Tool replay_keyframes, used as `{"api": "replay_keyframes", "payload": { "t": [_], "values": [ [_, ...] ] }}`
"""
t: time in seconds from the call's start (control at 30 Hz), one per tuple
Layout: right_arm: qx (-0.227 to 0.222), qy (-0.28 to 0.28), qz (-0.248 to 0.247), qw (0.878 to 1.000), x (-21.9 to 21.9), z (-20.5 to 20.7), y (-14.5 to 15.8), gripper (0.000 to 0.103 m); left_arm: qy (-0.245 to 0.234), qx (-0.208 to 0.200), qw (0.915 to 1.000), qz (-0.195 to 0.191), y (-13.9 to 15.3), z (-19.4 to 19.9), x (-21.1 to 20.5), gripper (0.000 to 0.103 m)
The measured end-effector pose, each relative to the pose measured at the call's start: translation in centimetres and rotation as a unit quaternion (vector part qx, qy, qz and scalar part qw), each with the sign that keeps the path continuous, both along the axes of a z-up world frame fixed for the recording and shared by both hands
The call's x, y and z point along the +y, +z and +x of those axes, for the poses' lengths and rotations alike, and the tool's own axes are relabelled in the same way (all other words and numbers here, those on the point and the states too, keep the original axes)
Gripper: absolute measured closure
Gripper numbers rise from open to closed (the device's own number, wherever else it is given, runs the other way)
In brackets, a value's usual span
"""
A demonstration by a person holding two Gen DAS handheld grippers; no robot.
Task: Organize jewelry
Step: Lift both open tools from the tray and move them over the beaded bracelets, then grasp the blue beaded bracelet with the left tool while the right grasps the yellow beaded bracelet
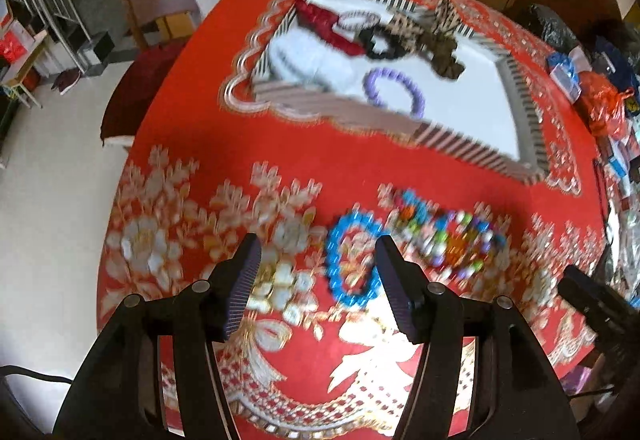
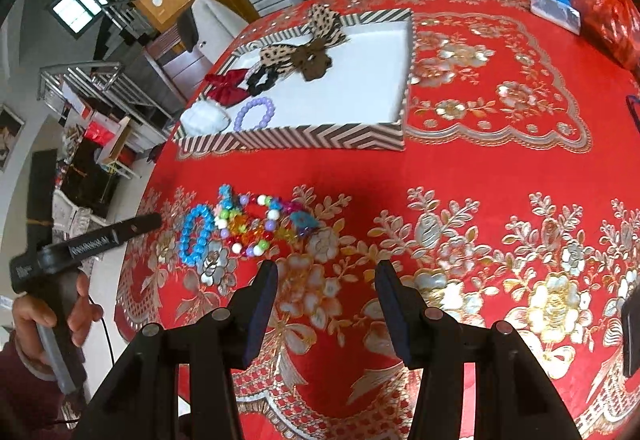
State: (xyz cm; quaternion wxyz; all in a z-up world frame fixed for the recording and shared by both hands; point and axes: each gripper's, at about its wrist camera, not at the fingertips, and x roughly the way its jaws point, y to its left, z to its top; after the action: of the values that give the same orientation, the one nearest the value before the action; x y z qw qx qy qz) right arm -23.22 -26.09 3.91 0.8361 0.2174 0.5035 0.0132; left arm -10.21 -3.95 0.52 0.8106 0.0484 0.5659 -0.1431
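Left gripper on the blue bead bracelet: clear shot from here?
Probably yes. The left gripper is open with the blue bead bracelet just ahead, flat on the tablecloth, nothing between them.

from your right gripper, jaws apart, bare tablecloth runs 12 to 3 o'clock. striped tray blocks 11 to 12; its right half is bare. blue bracelet and mixed bead pile sit at 10, near the table edge. left gripper crowds in at 9. bags clutter 2 o'clock, far edge.
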Motion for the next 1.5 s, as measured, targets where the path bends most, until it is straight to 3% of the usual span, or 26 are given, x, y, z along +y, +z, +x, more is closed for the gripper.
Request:
{"api": "replay_keyframes", "payload": {
  "t": [0.23,0.33,0.6,0.73,0.9,1.03,1.27,1.3,1.33,1.47,1.5],
  "values": [
    [-0.005,0.024,-0.016,1.000,1.4,1.9,-0.5,0.056,0.016,0.015,0.9996,0.017,-2.0,-0.7,1.5,0.044],
    [-0.002,0.030,-0.024,0.999,1.8,3.1,-0.9,0.064,0.021,0.017,0.9995,0.016,-2.4,-0.6,1.8,0.044],
    [0.016,0.053,-0.045,0.997,3.0,5.4,-2.2,0.064,0.018,0.020,0.9994,0.019,-3.1,-0.1,1.7,0.044],
    [-0.001,0.074,-0.037,0.997,4.3,5.6,-1.1,0.064,0.007,0.027,0.9994,0.021,-3.6,0.1,1.2,0.044],
    [0.008,0.127,-0.042,0.991,6.8,6.8,-1.8,0.072,-0.001,0.029,0.9992,0.026,-4.1,0.5,0.7,0.044],
    [0.012,0.155,-0.073,0.985,7.8,8.2,-2.5,0.072,-0.004,0.031,0.9992,0.025,-4.2,1.1,0.4,0.044],
    [0.028,0.236,-0.119,0.964,9.0,10.0,-3.6,0.075,-0.016,0.034,0.9989,0.029,-4.6,1.5,0.0,0.044],
    [0.032,0.232,-0.116,0.965,8.8,10.1,-3.6,0.079,-0.020,0.032,0.9988,0.032,-4.6,1.5,-0.2,0.044],
    [0.033,0.226,-0.113,0.967,8.5,10.1,-3.6,0.092,-0.023,0.031,0.9987,0.034,-4.6,1.6,-0.4,0.044],
    [0.033,0.199,-0.086,0.976,7.2,9.2,-3.5,0.094,-0.030,0.025,0.9986,0.034,-4.7,1.8,-1.2,0.046],
    [0.027,0.186,-0.067,0.980,6.7,8.9,-3.1,0.094,-0.029,0.017,0.9989,0.033,-4.7,1.9,-1.4,0.058]
  ]
}}
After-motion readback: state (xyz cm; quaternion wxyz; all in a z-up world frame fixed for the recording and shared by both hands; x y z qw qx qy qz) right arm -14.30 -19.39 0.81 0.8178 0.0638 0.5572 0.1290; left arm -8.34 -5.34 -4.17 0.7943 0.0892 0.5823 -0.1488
